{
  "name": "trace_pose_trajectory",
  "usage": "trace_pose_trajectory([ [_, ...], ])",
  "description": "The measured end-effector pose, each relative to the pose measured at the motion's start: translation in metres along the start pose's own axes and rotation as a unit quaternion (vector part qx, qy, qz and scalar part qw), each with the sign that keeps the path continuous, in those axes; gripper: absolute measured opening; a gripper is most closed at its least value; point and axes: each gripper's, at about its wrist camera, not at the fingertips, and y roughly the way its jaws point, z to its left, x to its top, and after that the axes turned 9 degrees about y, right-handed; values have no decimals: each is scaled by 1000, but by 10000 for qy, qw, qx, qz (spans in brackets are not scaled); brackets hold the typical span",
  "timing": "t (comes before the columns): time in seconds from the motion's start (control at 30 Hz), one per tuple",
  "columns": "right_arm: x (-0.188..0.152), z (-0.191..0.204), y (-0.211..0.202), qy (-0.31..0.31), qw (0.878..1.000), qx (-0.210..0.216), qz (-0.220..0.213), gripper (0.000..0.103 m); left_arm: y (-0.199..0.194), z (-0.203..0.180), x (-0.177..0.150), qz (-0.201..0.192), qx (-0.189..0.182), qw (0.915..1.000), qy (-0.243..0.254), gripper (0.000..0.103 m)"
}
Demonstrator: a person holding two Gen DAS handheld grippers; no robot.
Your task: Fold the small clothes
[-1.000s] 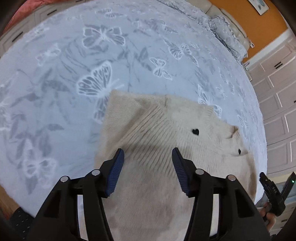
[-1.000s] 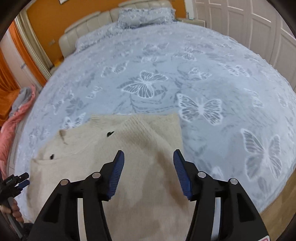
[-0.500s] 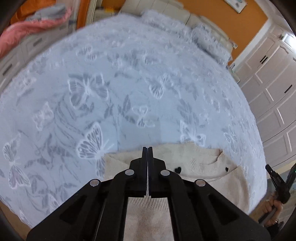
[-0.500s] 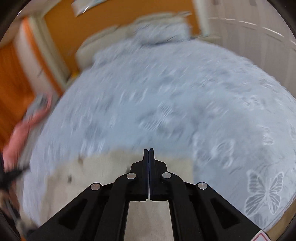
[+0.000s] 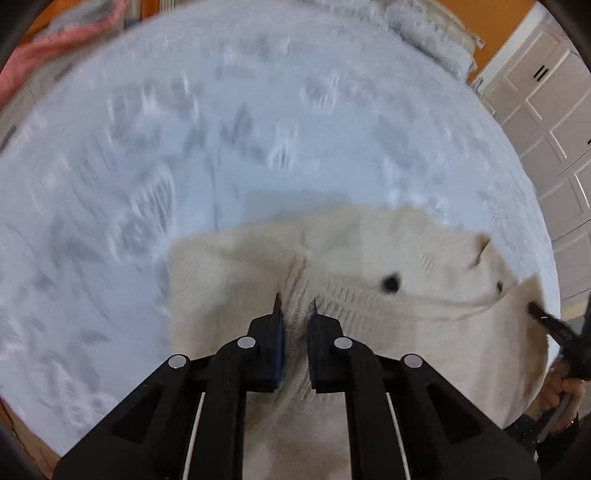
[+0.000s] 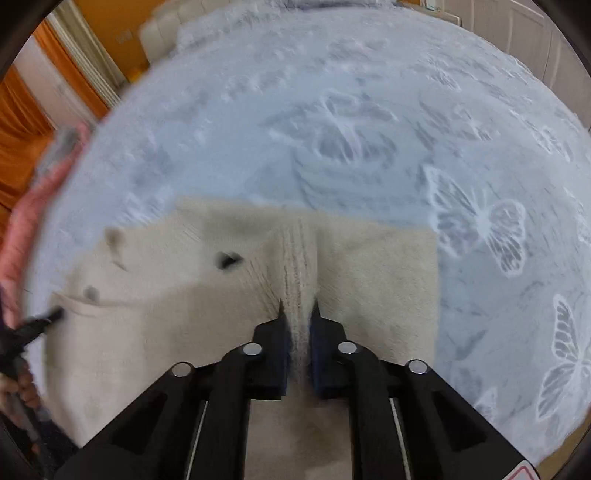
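A cream knit sweater (image 5: 369,258) with small black hearts lies on the bed, also seen in the right wrist view (image 6: 166,314). My left gripper (image 5: 295,304) is shut on a ridge of the ribbed knit near the sweater's left side. My right gripper (image 6: 297,308) has its jaws closing on a bunched fold of knit near the right side, and its pads press on the fabric. The right gripper's fingers (image 5: 554,328) and a hand (image 5: 561,391) show at the left wrist view's right edge. The left gripper's fingers (image 6: 33,328) show at the right wrist view's left edge.
The pale blue bedspread (image 5: 221,129) with white butterflies (image 6: 480,221) stretches far beyond the sweater. Pink clothing (image 5: 44,48) lies at the bed's left edge (image 6: 26,221). Pillows (image 5: 424,22) sit at the head end, white wardrobe doors (image 5: 546,110) on the right.
Both grippers stood open over the sweater a second ago. They have since shut on pinches of knit, and the fabric now bunches up between the jaws as both views shift.
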Motion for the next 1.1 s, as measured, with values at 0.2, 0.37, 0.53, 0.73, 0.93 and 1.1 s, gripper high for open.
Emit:
trace_pose_trajectory([
  [0.2, 40, -11, -60, 359, 9934, 282, -1051, 8, -57, 6, 45, -925, 33, 9956, -145, 8],
  [0.37, 40, -47, 42, 449, 9955, -825, 100, 7, 39, 24, 45, 215, 609, 9976, -263, 8],
  [0.53, 35, -39, 38, 493, 9925, -1117, -93, 10, 52, 19, 32, 268, 938, 9951, -164, 17],
  [0.73, -23, 52, -24, -727, 9937, -665, -534, 20, -34, -34, 4, -544, 931, 9931, 469, 37],
  [0.93, -161, 156, 24, -2120, 9709, 518, 991, 8, 0, -102, -75, 357, 573, 9948, 766, 51],
  [1.1, -133, 70, 6, -1137, 9905, -104, 772, 0, -16, -42, -114, 424, 921, 9944, 308, 51],
])
